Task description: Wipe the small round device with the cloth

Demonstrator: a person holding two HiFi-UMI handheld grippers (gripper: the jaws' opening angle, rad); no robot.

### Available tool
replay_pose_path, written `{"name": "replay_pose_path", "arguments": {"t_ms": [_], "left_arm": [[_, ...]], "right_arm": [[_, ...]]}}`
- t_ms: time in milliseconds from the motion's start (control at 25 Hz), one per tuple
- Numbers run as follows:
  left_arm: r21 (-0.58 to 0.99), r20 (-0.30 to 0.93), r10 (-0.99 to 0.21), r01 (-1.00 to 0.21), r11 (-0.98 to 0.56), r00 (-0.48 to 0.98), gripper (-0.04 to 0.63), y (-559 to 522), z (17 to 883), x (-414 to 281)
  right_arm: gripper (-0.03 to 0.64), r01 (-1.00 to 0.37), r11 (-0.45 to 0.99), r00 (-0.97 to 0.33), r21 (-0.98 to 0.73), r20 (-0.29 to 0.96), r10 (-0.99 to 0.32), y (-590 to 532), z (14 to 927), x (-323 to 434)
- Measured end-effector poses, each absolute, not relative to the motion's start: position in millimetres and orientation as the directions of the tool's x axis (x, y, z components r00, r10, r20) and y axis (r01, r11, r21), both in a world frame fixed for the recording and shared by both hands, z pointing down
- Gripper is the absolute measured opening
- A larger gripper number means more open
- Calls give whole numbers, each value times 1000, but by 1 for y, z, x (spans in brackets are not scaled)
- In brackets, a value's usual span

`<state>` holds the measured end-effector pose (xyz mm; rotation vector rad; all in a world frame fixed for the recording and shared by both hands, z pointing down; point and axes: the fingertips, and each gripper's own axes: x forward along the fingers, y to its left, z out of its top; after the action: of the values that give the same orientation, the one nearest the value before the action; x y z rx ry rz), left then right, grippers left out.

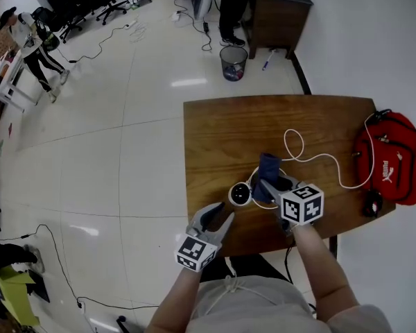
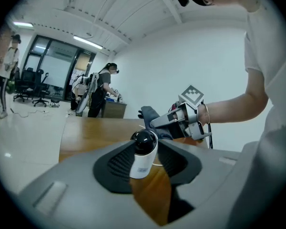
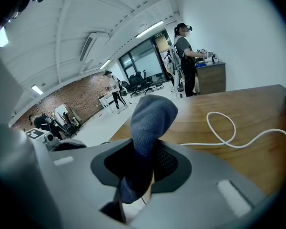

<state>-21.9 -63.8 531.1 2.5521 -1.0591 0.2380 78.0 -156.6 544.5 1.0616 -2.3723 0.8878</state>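
Observation:
The small round device (image 1: 240, 194), a white body with a black dome, stands near the front edge of the wooden table (image 1: 229, 130). My left gripper (image 1: 225, 216) reaches it from the front left. In the left gripper view the device (image 2: 144, 149) stands between the jaws, and a slit of table and cable shows beside it, so the gripper (image 2: 148, 168) is open around it. My right gripper (image 1: 274, 186) is just right of the device, shut on a dark blue cloth (image 1: 268, 166). The cloth (image 3: 150, 118) sticks up out of its jaws.
A white cable (image 1: 319, 159) loops across the table from the device towards a red bag (image 1: 392, 155) on the right edge. A small black object (image 1: 372, 202) lies below the bag. A bin (image 1: 234, 62) and people stand on the floor beyond the table.

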Motion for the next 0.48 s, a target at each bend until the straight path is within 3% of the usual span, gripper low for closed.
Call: {"name": "replay_pose_path", "arguments": {"t_ms": [80, 200, 480], "left_arm": [[249, 292, -640, -703, -666, 710, 277, -68, 533, -14], [272, 305, -626, -696, -665, 718, 450, -79, 542, -2], [207, 373, -575, -669, -714, 728, 483, -109, 575, 33]], "right_arm": [[107, -775, 495, -627, -393, 579, -521, -153, 548, 89], [107, -775, 480, -629, -410, 571, -528, -145, 550, 99], [107, -770, 438, -638, -465, 562, -526, -128, 564, 113]]}}
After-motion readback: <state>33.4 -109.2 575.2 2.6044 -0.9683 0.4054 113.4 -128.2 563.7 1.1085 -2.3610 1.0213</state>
